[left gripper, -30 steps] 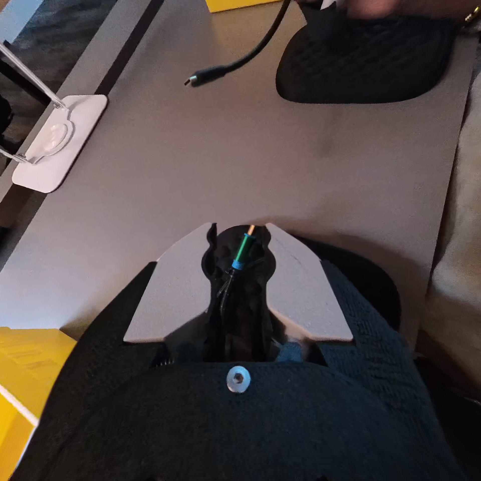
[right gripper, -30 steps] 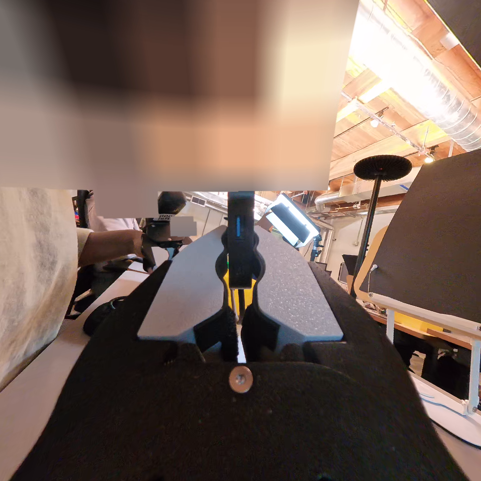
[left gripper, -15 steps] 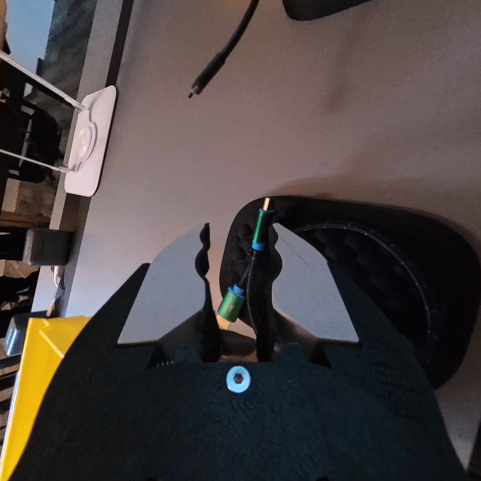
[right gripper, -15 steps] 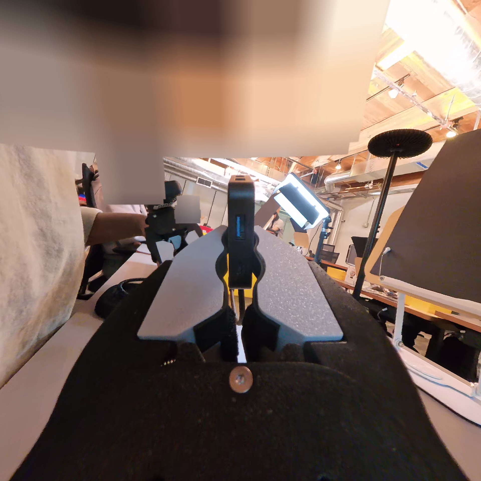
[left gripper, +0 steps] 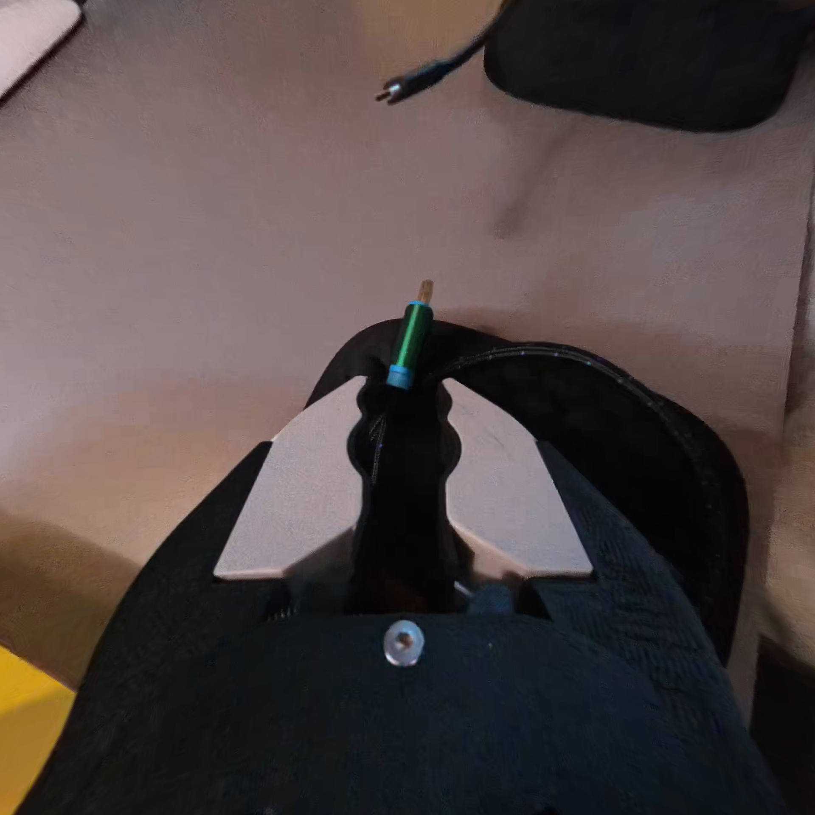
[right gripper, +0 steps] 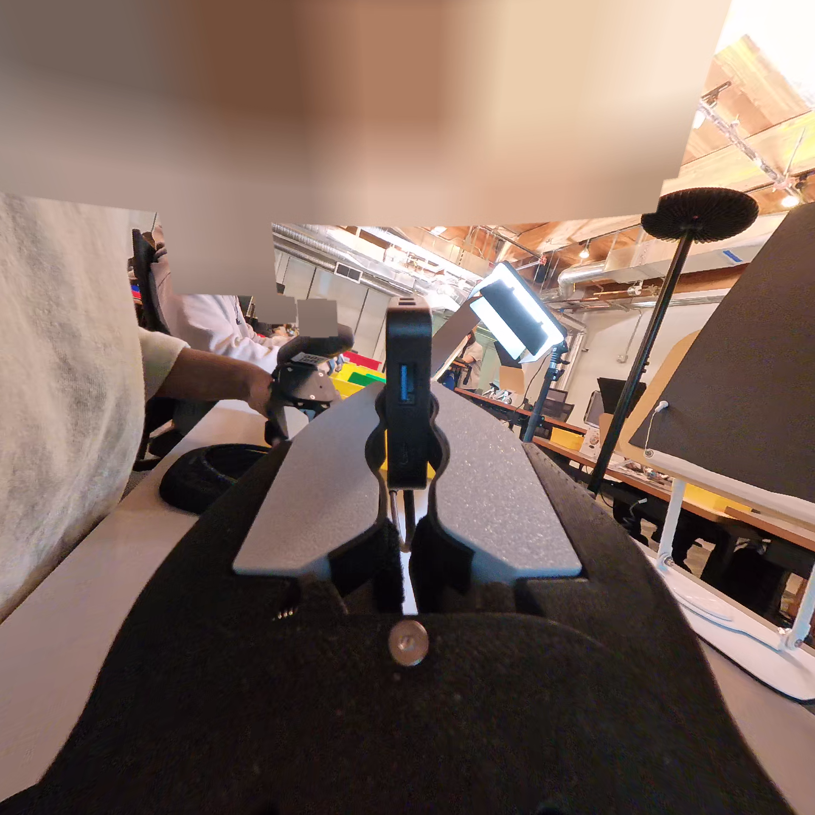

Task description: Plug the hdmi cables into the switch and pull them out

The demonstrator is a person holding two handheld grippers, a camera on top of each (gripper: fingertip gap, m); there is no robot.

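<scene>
My left gripper (left gripper: 403, 386) points down at the table and is shut on a green HDMI cable. Its green plug (left gripper: 410, 339), with blue collars and a gold tip, sticks out past the fingertips. My right gripper (right gripper: 408, 397) is shut on the black switch (right gripper: 408, 353) and holds it upright above the table, with a blue port facing me. A thin black lead (right gripper: 403, 507) hangs from the switch's lower end. In the right wrist view the left gripper (right gripper: 304, 388) shows farther off, held by a hand.
A loose black cable end (left gripper: 410, 86) lies on the beige table beside a black pad (left gripper: 639, 57). A second round black pad (left gripper: 617, 419) lies under my left gripper. A white stand base (right gripper: 727, 617) with a black board (right gripper: 749, 375) stands at the right. A yellow box (left gripper: 22, 727) is near left. There is about 25 cm between the tips of the two grippers.
The left gripper has swung back over the table and closed in around the cable. The second green plug that hung between the fingers is out of sight. The right gripper holds the switch almost still.
</scene>
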